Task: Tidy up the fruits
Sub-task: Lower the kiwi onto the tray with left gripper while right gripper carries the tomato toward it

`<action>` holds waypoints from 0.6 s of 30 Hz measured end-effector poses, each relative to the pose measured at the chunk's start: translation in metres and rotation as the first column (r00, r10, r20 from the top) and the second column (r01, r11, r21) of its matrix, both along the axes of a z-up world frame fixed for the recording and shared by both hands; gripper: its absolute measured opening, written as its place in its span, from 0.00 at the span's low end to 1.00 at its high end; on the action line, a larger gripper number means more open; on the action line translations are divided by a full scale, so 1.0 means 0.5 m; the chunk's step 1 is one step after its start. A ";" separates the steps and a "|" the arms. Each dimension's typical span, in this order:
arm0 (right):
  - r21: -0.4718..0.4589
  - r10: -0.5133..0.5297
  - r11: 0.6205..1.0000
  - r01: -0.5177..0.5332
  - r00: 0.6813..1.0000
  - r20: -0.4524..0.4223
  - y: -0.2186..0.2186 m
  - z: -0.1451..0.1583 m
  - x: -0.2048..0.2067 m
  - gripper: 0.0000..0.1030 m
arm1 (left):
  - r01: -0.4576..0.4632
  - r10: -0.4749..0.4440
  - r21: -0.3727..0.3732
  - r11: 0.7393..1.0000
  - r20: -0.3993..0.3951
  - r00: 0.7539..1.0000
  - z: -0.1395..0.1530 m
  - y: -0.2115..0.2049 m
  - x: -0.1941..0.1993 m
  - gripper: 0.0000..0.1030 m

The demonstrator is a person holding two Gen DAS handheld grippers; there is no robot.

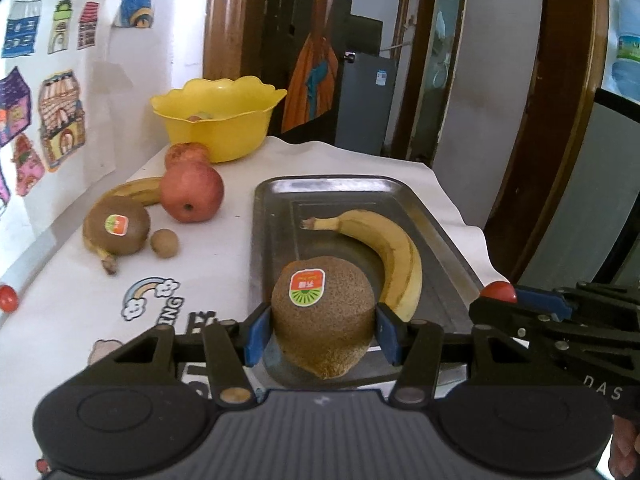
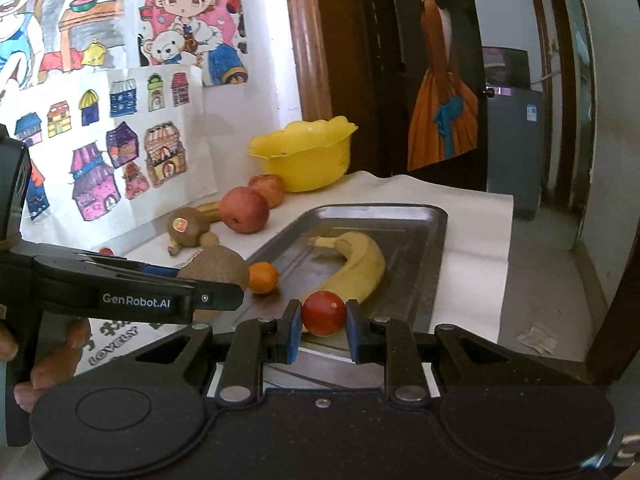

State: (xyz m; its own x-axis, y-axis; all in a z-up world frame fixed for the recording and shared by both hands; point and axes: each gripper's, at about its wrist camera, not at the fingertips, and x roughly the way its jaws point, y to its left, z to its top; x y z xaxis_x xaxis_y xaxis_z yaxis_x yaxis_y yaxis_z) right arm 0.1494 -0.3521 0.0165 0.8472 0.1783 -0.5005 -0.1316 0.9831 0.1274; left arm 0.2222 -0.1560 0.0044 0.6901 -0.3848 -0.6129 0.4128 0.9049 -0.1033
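left tongs (image 1: 323,330) grasping kiwi (image 1: 323,316) | right tongs (image 2: 323,330) grasping cherry tomato (image 2: 323,313) | both above tray (image 1: 276,196)

Inspector A: The rectangular grey metal tray (image 1: 276,216) has a dull brushed finish with faint reflections. On it, the curved yellow banana (image 1: 394,256) shows smooth, waxy skin.

Inspector B: Just in front of that tray's near edge, the brown fuzzy kiwi (image 1: 324,320) is matt and rough, with a glossy paper sticker. The small red cherry tomato (image 2: 323,313) is shiny and smooth.

Inspector A: Behind the tray, the scalloped yellow plastic bowl (image 1: 218,128) looks glossy. The white cloth table cover (image 1: 72,312) is matt.
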 end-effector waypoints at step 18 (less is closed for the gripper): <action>0.016 0.016 1.000 -0.016 0.998 -0.055 -0.013 -0.047 0.033 0.24 | 0.008 -0.008 0.035 0.999 -0.021 1.000 -0.029 -0.032 0.010 0.57</action>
State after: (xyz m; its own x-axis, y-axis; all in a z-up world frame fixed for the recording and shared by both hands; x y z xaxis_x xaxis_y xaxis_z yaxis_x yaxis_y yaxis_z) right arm 0.1659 -0.3585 -0.0071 0.8155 0.1998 -0.5432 -0.1397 0.9787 0.1503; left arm 0.2269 -0.1718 -0.0102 0.6740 -0.3685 -0.6403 0.4180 0.9048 -0.0807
